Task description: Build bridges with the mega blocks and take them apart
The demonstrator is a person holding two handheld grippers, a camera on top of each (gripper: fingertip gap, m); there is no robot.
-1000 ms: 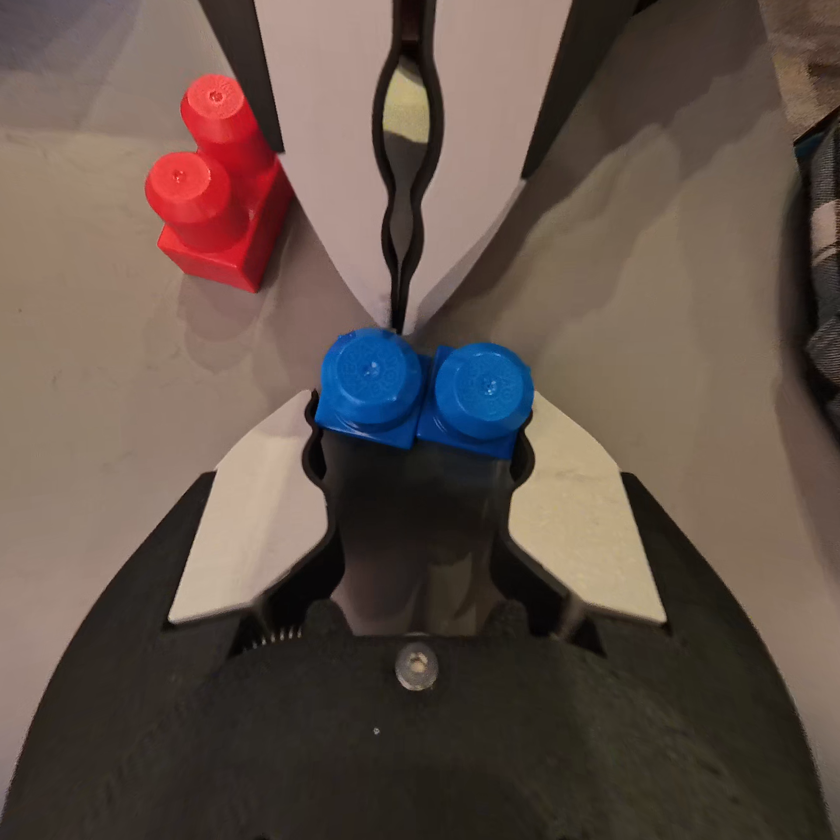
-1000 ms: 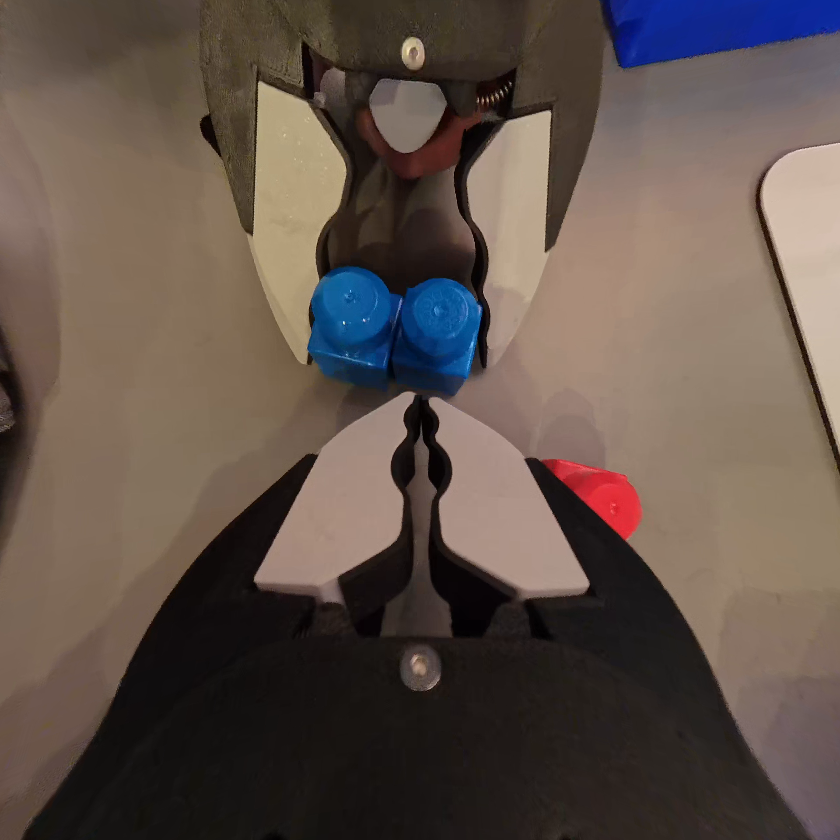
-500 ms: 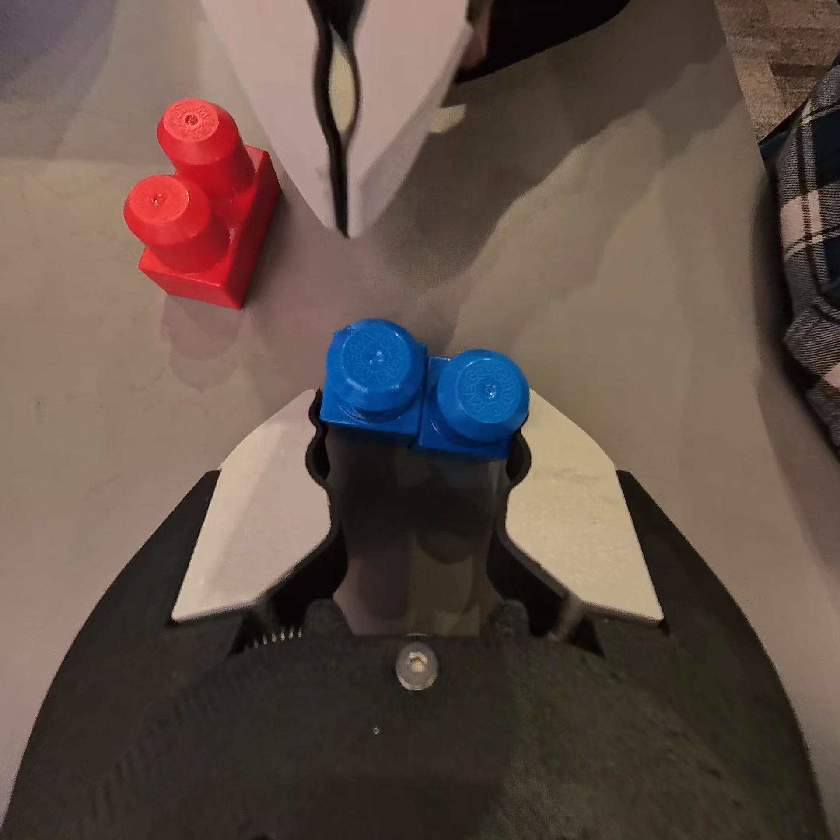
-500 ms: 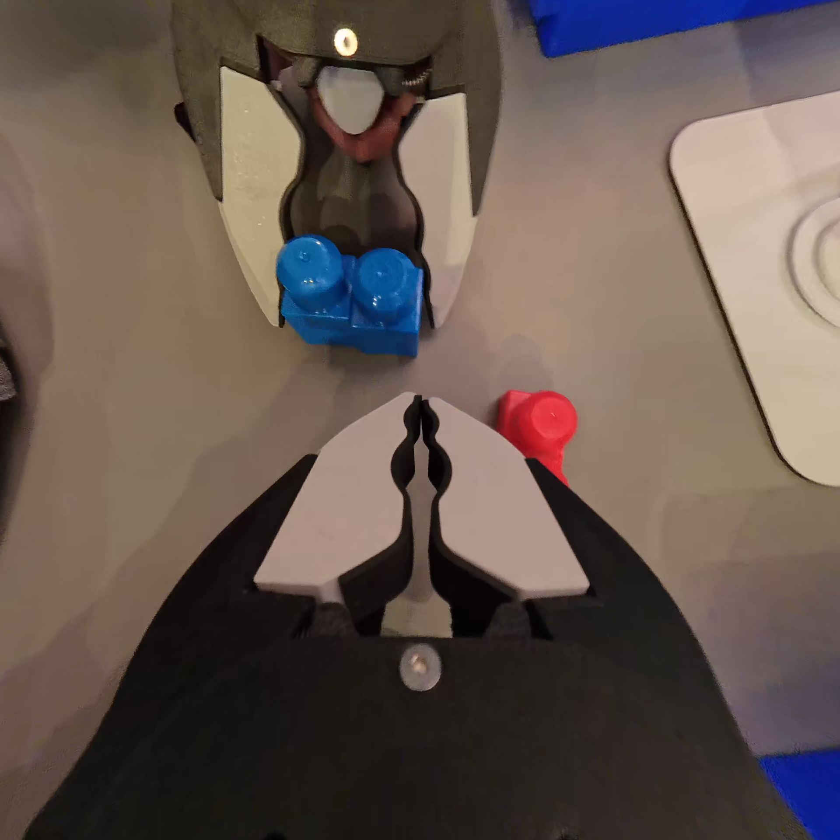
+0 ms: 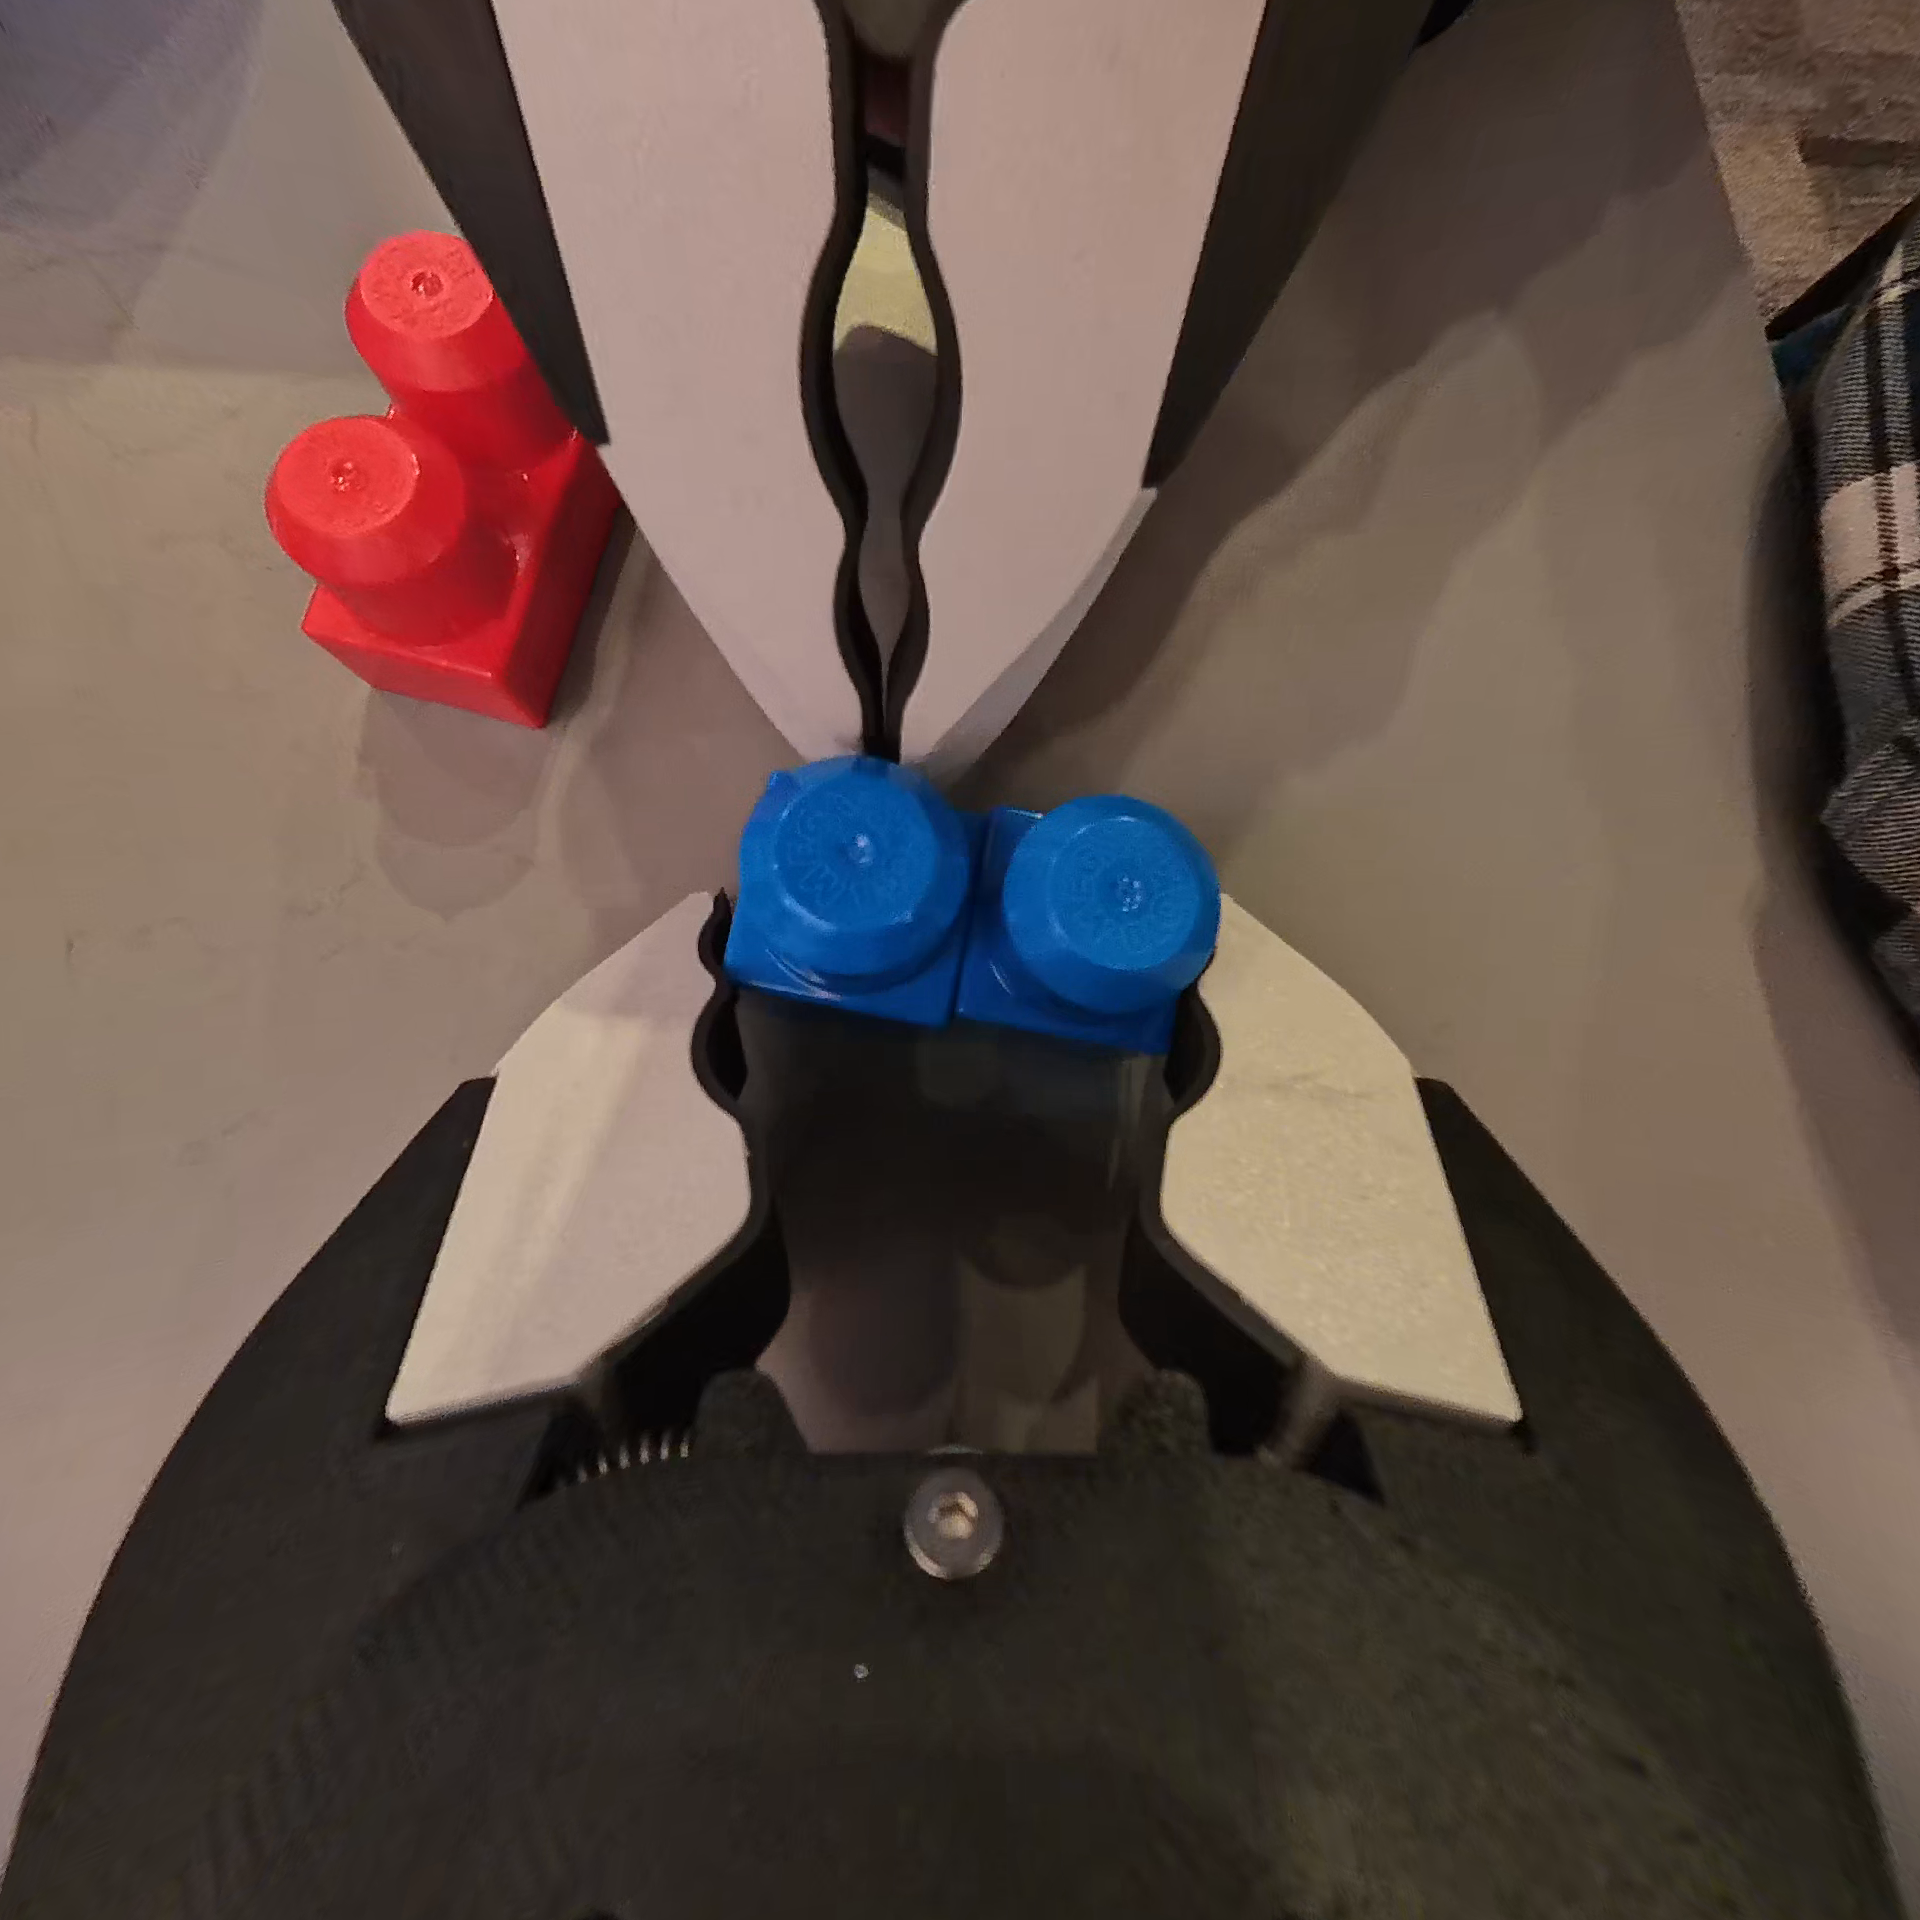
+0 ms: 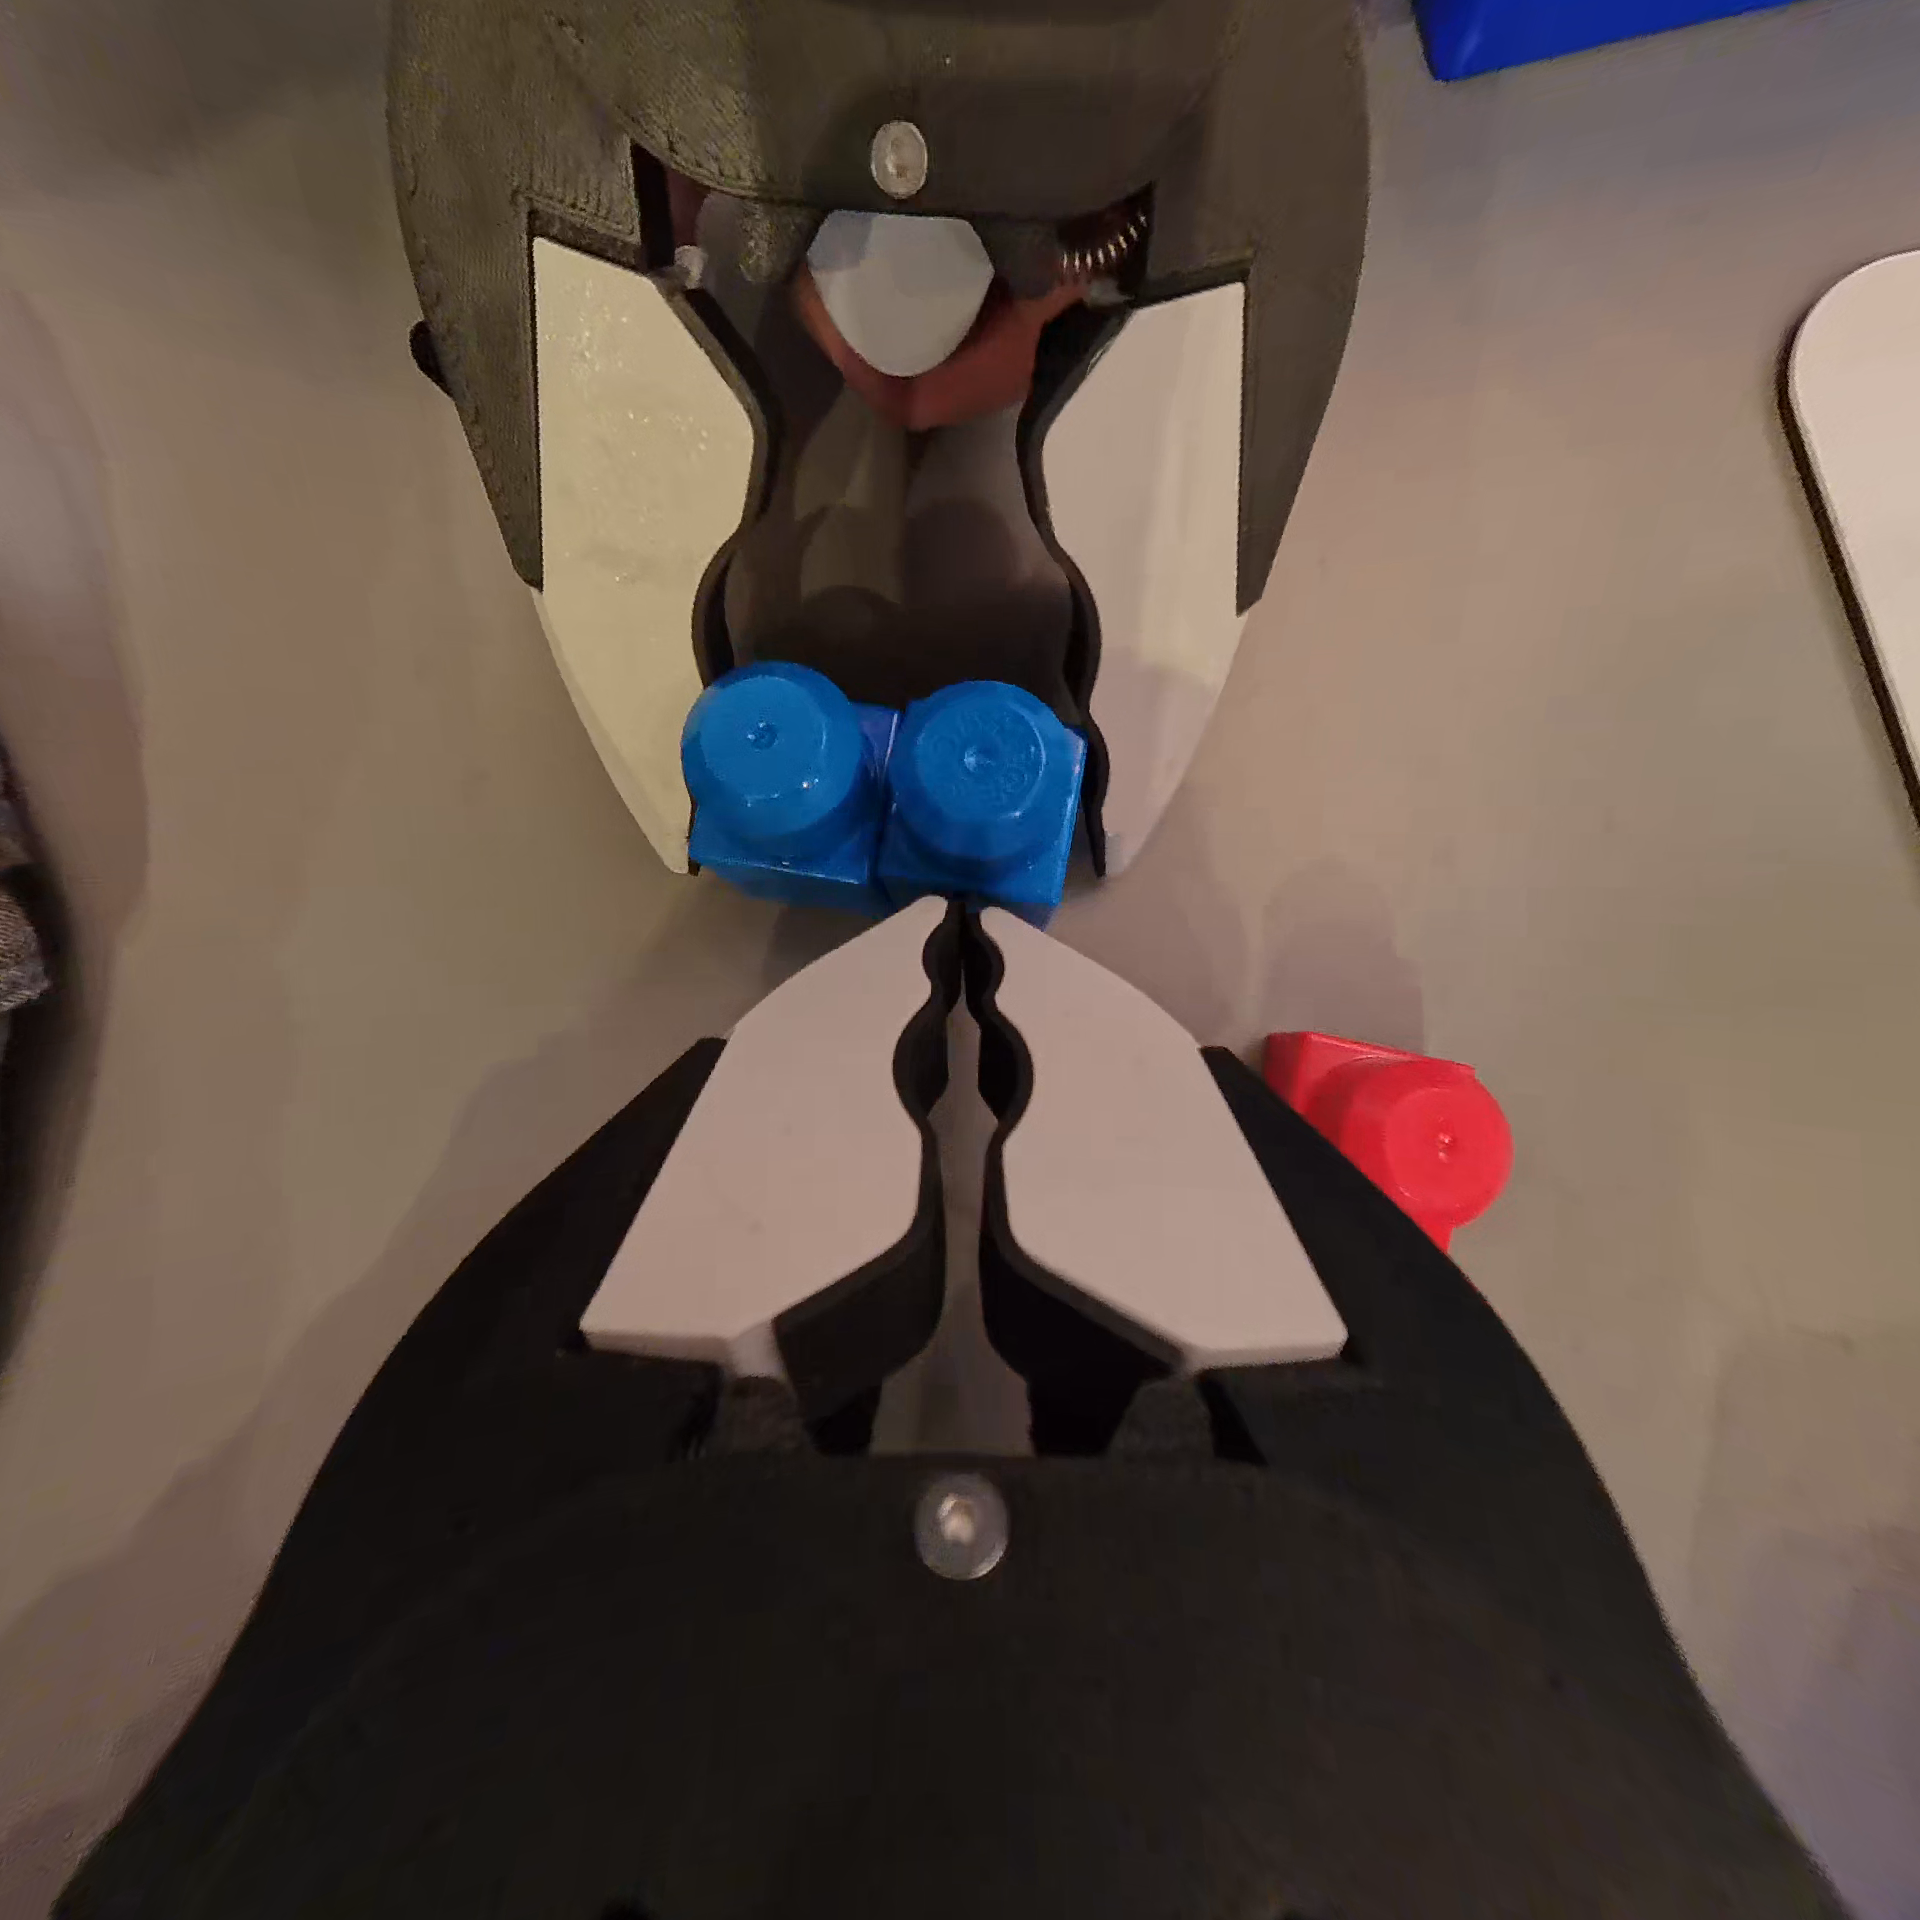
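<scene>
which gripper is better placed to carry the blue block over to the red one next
Left, probably. The left gripper already has the blue block between its fingers, pads against both ends. The right gripper is shut with only its tips at the block. The red block stands nearby.

Grey tabletop; white mat; plaid cloth.

My two grippers, left and right, look alike: rough black bodies with a silver screw at the centre, pale grey fingers lined with wavy black pads, and a small coil spring.
</scene>
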